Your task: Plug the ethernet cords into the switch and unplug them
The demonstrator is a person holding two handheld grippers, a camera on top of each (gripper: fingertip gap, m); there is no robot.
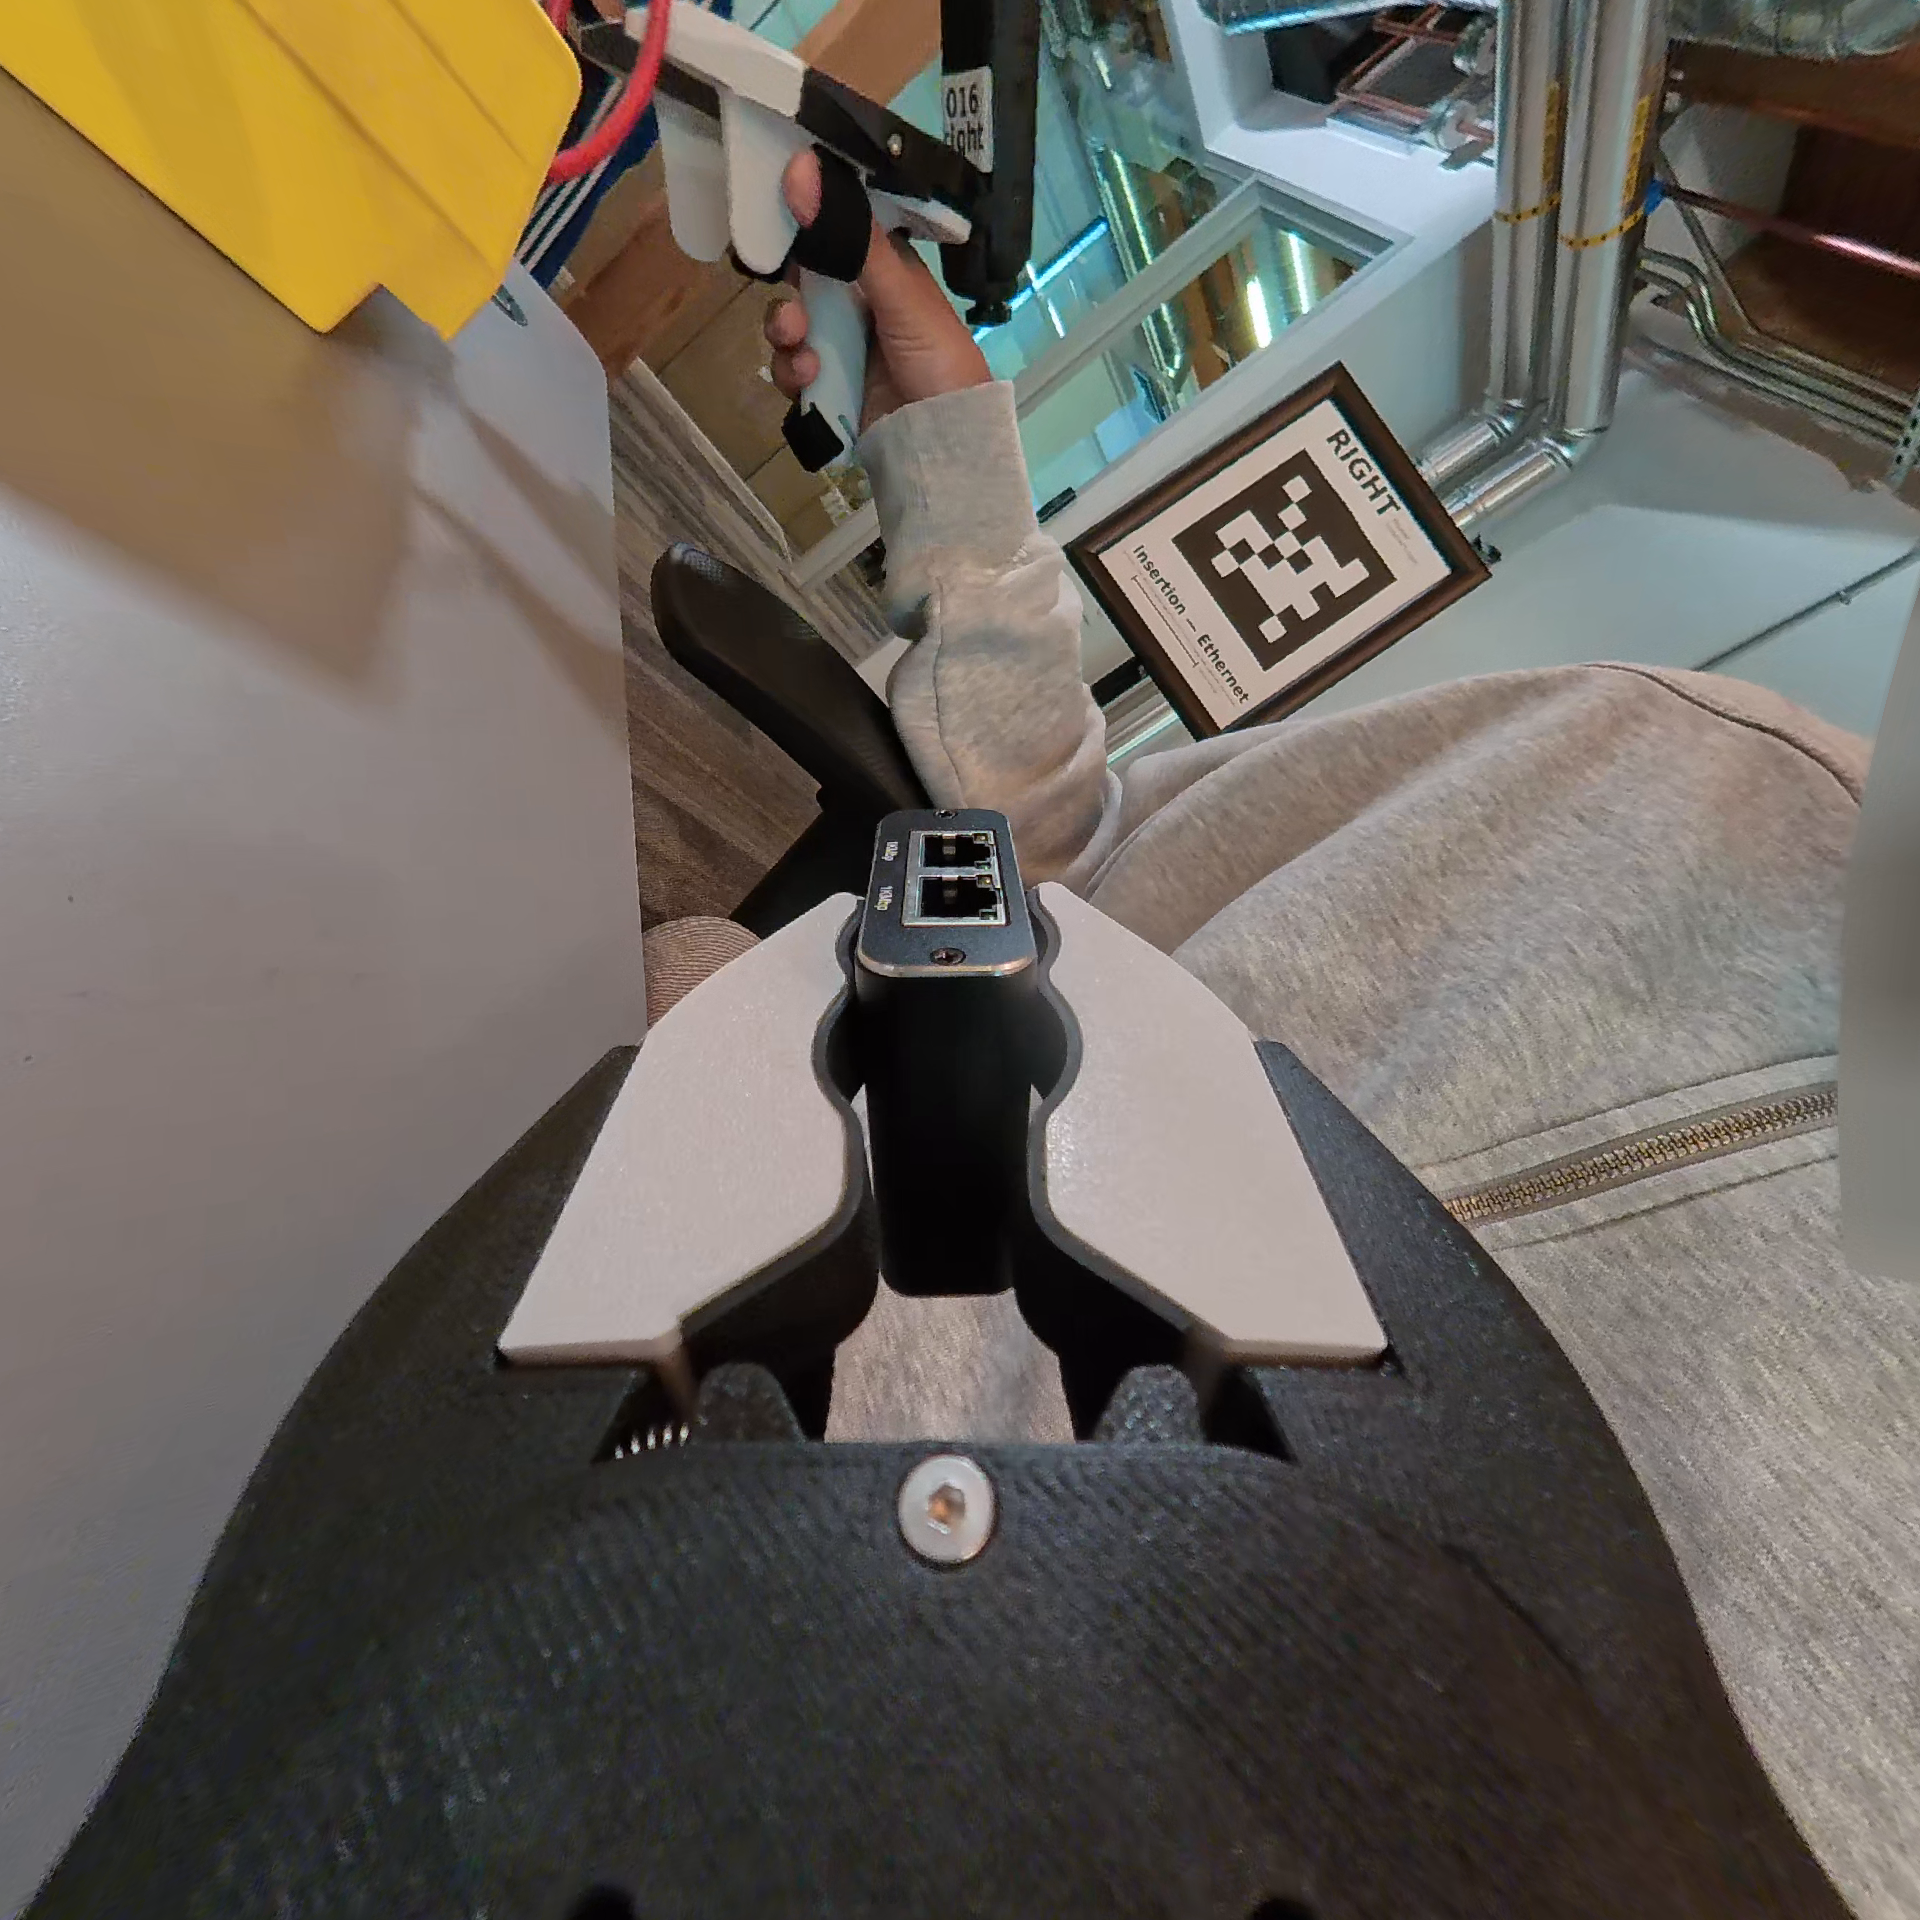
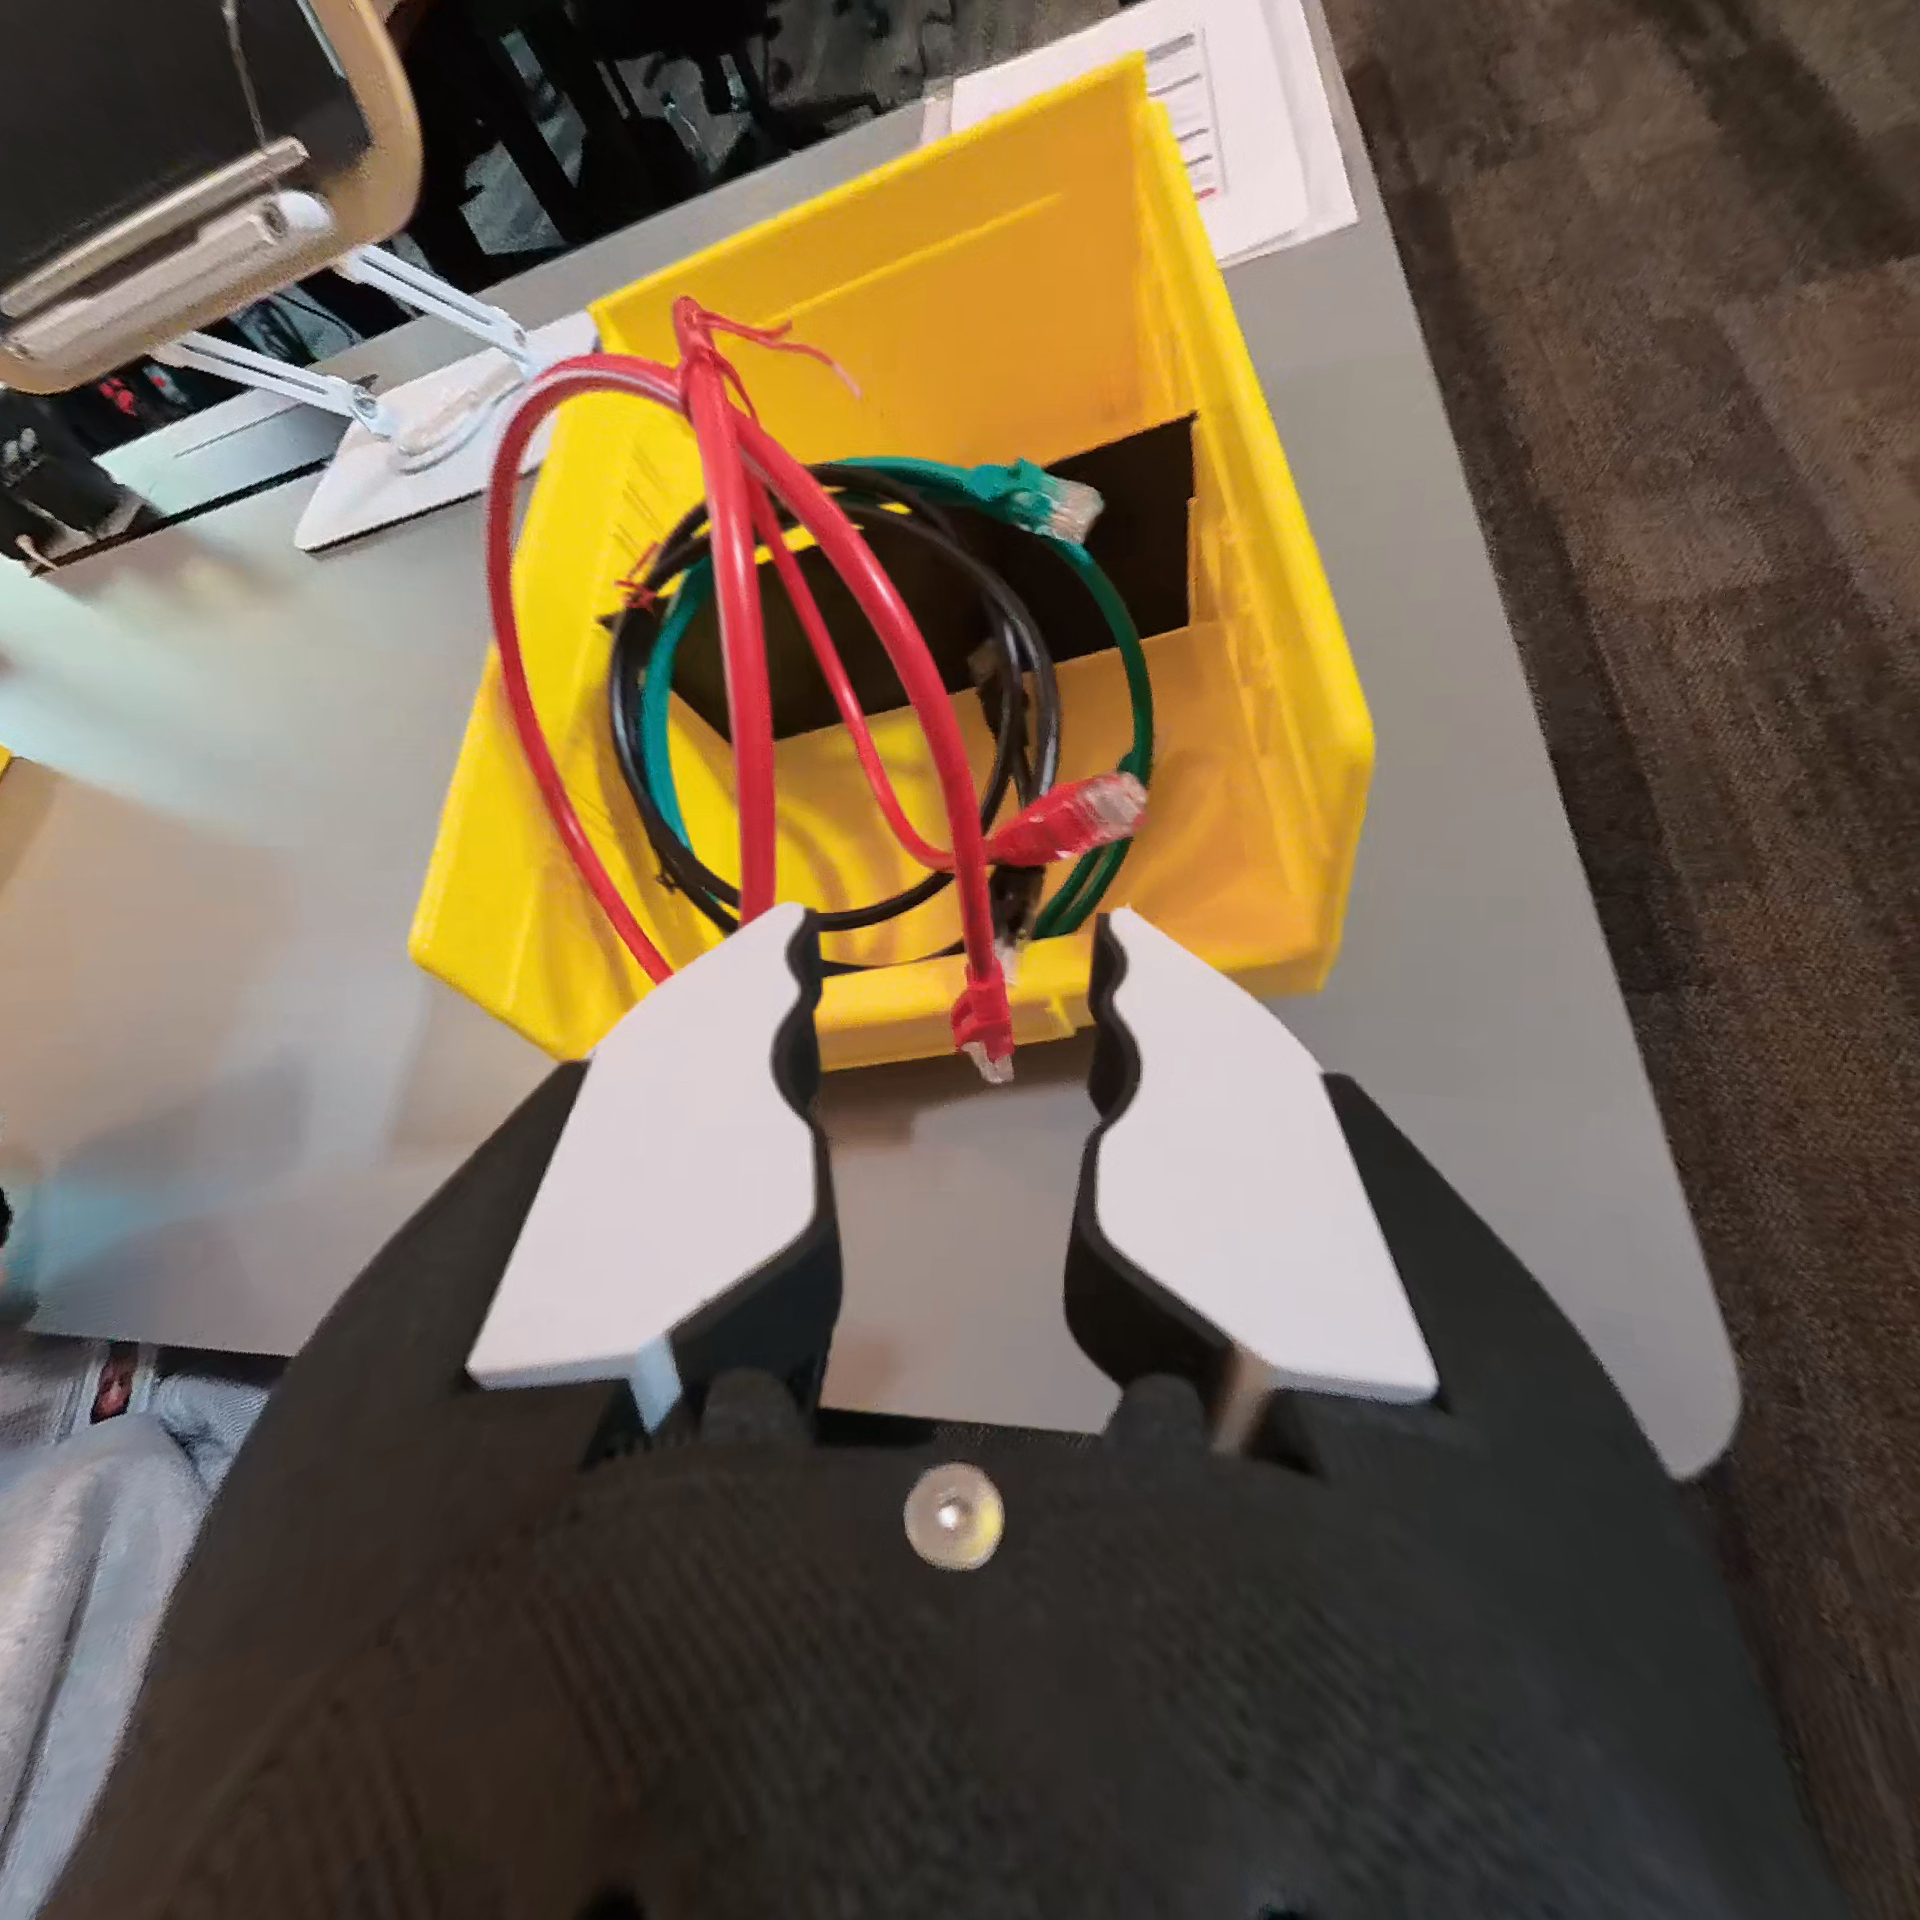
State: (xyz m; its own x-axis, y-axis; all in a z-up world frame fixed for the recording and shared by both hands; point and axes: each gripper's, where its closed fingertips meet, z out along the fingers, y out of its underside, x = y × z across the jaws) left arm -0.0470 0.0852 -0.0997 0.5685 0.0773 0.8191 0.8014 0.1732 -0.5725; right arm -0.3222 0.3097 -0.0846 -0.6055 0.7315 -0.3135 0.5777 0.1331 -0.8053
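Observation:
My left gripper (image 1: 945,914) is shut on a small black switch (image 1: 940,1039), held off the table in front of a person's grey hoodie; its two empty ports (image 1: 951,878) face away from me. My right gripper (image 2: 951,935) is open and empty, just above the near rim of a yellow bin (image 2: 1247,727). A red ethernet cord (image 2: 748,644) lies coiled in the bin with a green cord (image 2: 1112,644) and a black cord (image 2: 634,727). One red plug (image 2: 982,1023) hangs over the rim between my fingers. The right gripper also shows far off in the left wrist view (image 1: 748,156).
The bin stands on a grey table (image 2: 1455,1039), also seen in the left wrist view (image 1: 312,727). A white lamp base (image 2: 416,457) and papers (image 2: 1247,135) lie behind it. Carpet (image 2: 1714,623) lies past the table's right edge. A framed marker sign (image 1: 1278,551) and an office chair (image 1: 769,665) stand beyond.

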